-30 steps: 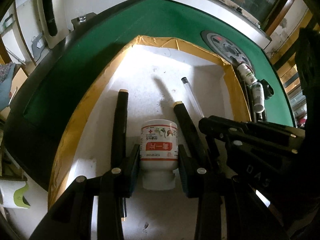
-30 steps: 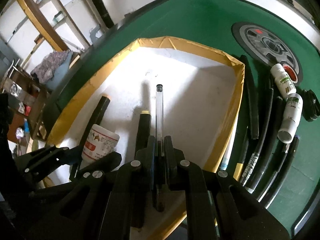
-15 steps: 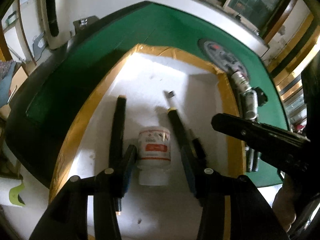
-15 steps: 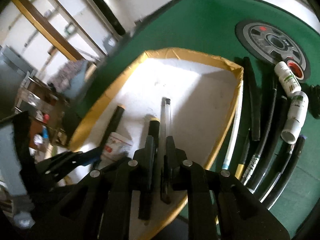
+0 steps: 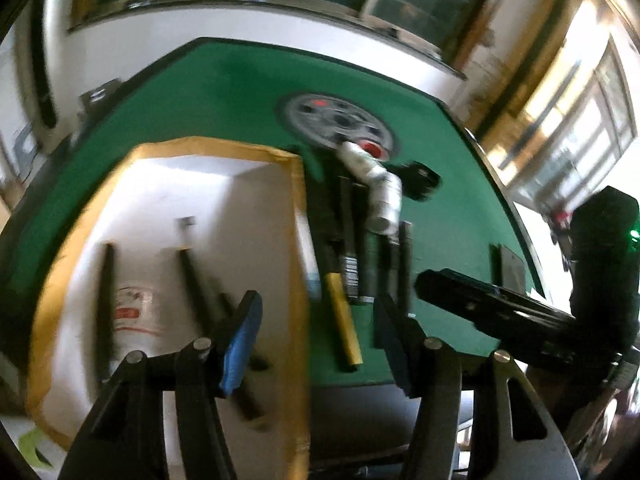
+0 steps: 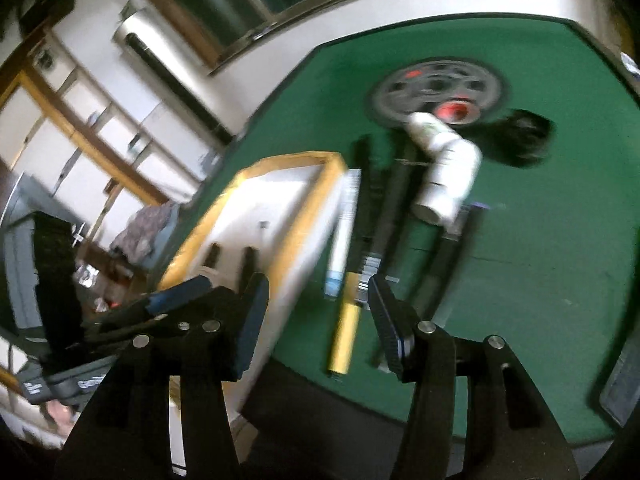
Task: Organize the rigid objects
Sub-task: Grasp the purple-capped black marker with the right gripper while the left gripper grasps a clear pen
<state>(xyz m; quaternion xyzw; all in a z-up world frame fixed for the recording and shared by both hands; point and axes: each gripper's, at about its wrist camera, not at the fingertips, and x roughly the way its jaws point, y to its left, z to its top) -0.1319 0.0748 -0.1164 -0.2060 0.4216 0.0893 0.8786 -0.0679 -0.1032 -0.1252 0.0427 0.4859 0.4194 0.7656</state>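
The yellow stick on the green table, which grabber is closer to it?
Hard to call; probably the right. The yellow stick lies between the open fingers of the right gripper. The left gripper, open too, also frames it, toward its right finger.

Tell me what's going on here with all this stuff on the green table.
A person is sorting items into a white tray with a yellow rim using two handheld grippers. The left gripper and right gripper are both open and empty, pointing toward the pile beside the tray: a yellow tube, black sticks and two white bottles. A white jar and black sticks already lie in the tray.
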